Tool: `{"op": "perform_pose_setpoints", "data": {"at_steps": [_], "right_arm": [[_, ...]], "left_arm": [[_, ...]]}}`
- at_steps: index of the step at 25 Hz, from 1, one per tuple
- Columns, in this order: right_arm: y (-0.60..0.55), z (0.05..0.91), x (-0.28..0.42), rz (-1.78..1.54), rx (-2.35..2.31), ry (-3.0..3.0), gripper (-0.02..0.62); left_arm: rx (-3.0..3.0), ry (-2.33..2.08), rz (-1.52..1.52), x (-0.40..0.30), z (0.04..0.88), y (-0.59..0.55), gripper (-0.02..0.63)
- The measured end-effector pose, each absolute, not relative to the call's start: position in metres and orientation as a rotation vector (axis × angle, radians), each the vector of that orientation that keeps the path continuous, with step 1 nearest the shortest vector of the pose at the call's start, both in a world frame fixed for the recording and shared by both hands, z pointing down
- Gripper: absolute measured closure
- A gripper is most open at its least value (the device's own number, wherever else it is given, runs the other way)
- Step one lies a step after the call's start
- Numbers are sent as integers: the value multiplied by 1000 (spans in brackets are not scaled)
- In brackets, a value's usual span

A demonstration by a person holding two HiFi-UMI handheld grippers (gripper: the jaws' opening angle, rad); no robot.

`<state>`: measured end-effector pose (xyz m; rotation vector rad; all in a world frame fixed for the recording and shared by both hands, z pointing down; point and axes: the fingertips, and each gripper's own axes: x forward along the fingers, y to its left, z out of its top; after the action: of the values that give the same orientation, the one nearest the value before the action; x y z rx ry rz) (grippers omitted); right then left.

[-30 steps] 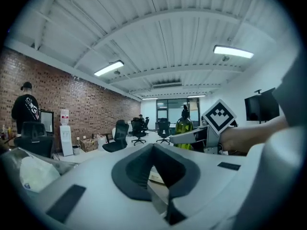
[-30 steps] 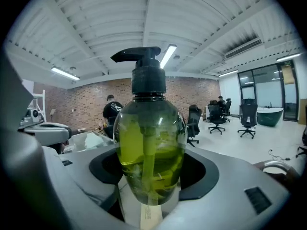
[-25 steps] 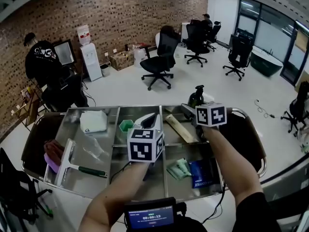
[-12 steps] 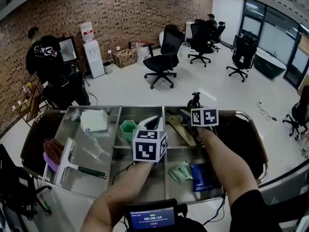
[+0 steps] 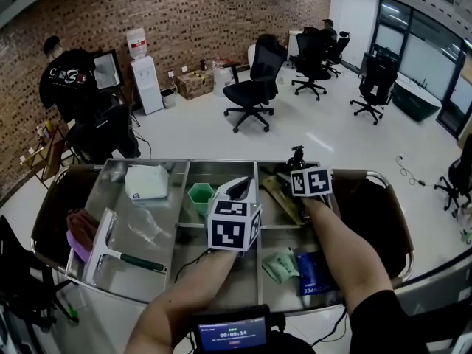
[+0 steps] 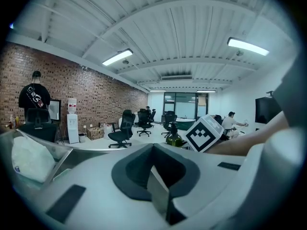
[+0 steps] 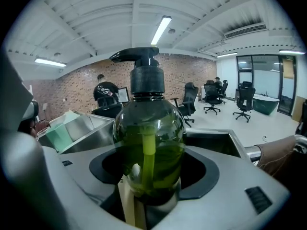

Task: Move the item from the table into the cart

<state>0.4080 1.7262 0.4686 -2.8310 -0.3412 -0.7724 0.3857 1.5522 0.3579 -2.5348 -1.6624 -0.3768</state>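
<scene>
Two jaws of the right gripper (image 7: 144, 202) are clamped on the belly of the green pump bottle (image 7: 148, 128). It's upright, with the pump head on top. The left gripper (image 6: 158, 198) has its jaws together with nothing in them.

The bottle looks to be hanging over the cart (image 5: 221, 169), above the far bin under the right jaws. My take is the move is nearly done and what's left is the drop-off. I'd keep it vertical, lower it until the base sits flat on the steel, then open up. A tall round bottle like this will probably tip or roll if let go early.

- **Under the right jaws:** a wooden piece (image 5: 282, 199) lies in that bin, so I'd aim beside it, not on it.
- **Nearer me from there:** a green packet (image 5: 279, 264) and a blue pouch (image 5: 313, 268).
- **Just left of the left jaws:** a green cup (image 5: 199, 195).
- **Well off to their left, in the big bin:** a white pack (image 5: 146, 183), a squeegee (image 5: 110, 245), a clear bag (image 5: 144, 223) and a purple cloth (image 5: 80, 234).
</scene>
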Motion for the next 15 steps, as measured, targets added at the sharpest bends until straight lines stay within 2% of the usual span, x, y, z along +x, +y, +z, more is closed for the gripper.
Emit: {"op": "perform_pose_setpoints", "data": {"at_steps": [15], "right_arm": [[1728, 468, 411, -756, -2834, -351, 288]], "left_arm": [[-2541, -1661, -419, 391, 362, 1553, 603]]}}
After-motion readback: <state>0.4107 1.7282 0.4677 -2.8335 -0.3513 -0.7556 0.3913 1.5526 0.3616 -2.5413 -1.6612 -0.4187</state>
